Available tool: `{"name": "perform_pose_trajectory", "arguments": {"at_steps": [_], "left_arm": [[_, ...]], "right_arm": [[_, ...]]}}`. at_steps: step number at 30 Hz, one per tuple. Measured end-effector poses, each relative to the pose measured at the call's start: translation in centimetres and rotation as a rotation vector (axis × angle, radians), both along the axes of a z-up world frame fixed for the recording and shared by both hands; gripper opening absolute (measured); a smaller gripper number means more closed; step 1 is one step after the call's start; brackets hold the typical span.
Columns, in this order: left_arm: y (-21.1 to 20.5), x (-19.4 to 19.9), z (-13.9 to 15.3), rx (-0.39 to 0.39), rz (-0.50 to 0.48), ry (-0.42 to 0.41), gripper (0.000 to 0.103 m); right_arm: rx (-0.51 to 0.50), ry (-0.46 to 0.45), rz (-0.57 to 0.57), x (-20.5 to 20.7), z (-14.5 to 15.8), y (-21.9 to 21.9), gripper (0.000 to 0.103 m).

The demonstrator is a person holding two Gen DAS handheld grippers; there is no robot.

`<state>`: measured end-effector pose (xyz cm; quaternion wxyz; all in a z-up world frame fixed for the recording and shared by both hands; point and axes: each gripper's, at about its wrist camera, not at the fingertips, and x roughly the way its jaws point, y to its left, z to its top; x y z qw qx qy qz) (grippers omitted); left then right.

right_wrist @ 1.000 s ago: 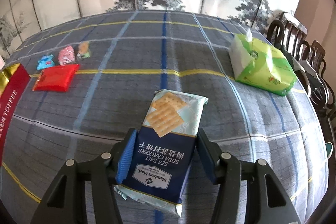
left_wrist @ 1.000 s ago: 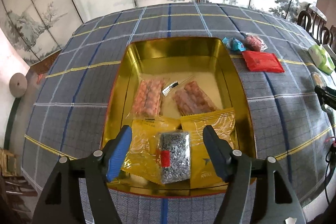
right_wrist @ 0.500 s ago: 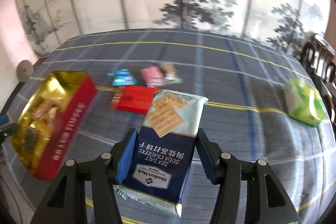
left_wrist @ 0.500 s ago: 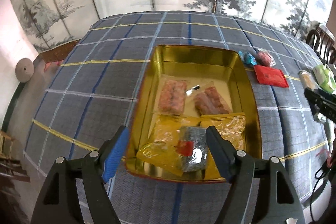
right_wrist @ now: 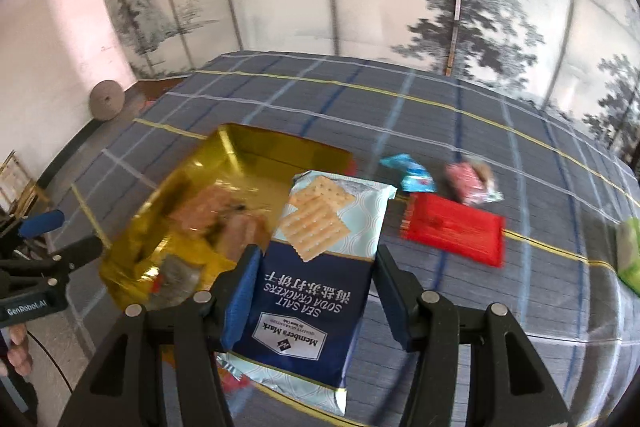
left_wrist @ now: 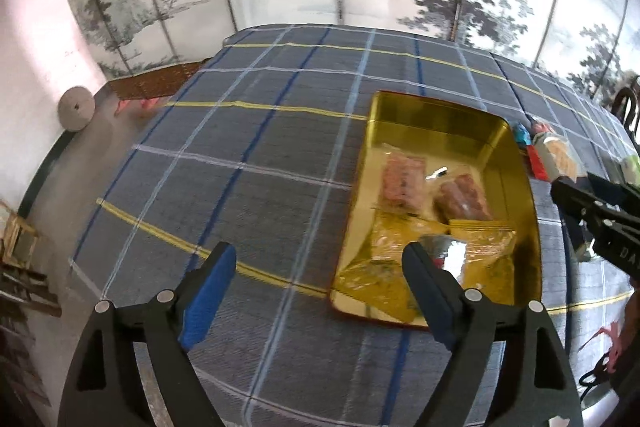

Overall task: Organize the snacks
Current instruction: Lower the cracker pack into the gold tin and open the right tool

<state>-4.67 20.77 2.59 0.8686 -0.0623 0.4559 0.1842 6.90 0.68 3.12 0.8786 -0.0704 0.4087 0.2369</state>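
Two grippers in play. Right gripper [right_wrist: 312,291]: jaws pinching the soda cracker pack [right_wrist: 316,267] across its width, pads on the dark blue lower half, top end with the cracker print sticking out forward, bottom end hanging back under the gripper. Pack is in the air, just beside the right edge of the gold tin [right_wrist: 256,147], not over the middle yet.

Left gripper [left_wrist: 316,291]: jaws spread and opening, nothing between them, only the plaid table [left_wrist: 256,163] below. It sits off the tin's left side, clear of the drop zone.

Tin contents, left wrist view: two clear packs of pinkish snacks [left_wrist: 404,179] mid-tin, yellow bags [left_wrist: 400,239] and a silvery packet [left_wrist: 448,251] at the near end. Far end of the tin floor is bare.

Left on the table right of the tin: red packet [right_wrist: 456,227], blue candy [right_wrist: 412,173], pink candy [right_wrist: 466,183], green pack [right_wrist: 630,255] at the edge of view.

My read on doing this step well:
- Carry the pack fully over the rim before lowering; the overhanging front end could catch the tin wall.
- Aim for the bare far end so it lies flat rather than piling on the yellow bags.
- Lower until the pack is near the floor, then open; a high drop risks crushed crackers or a tilted landing.
- Keep the left gripper out until the right one is clear.
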Motion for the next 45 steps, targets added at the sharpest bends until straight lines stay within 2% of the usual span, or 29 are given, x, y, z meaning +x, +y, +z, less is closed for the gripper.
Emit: {"name": "perform_pose_trajectory", "arguments": {"at_steps": [10,18,28,32,38,42,45], "left_arm": [[3.3,-1.9,-0.1,-0.043,0.098,-0.001,0.085],[4.1,-2.3,-0.4,-0.057,0.111,0.006,0.086],[4.0,-2.0,-1.2,-0.067,0.107,0.024,0.086],[3.7,-1.9,-1.3,-0.069,0.106,0.028,0.086],[3.5,-1.9,-1.3,-0.068,0.111,0.035,0.086],[3.4,-1.9,-1.4,-0.066,0.11,0.035,0.086],[2.8,-1.6,-1.3,-0.066,0.106,0.044,0.086]], "right_arm": [[-0.024,0.043,0.08,-0.5,-1.3,5.1,0.057],[-0.045,0.087,0.072,0.2,-3.0,7.2,0.057],[-0.043,0.135,0.076,0.2,-4.6,7.8,0.058],[-0.004,0.133,0.1,0.4,-3.8,6.8,0.058],[0.073,0.078,0.173,1.5,-0.8,2.4,0.061],[0.016,0.021,0.18,4.2,-0.3,-1.9,0.062],[-0.055,0.012,0.189,7.1,-0.9,-5.0,0.062]]}}
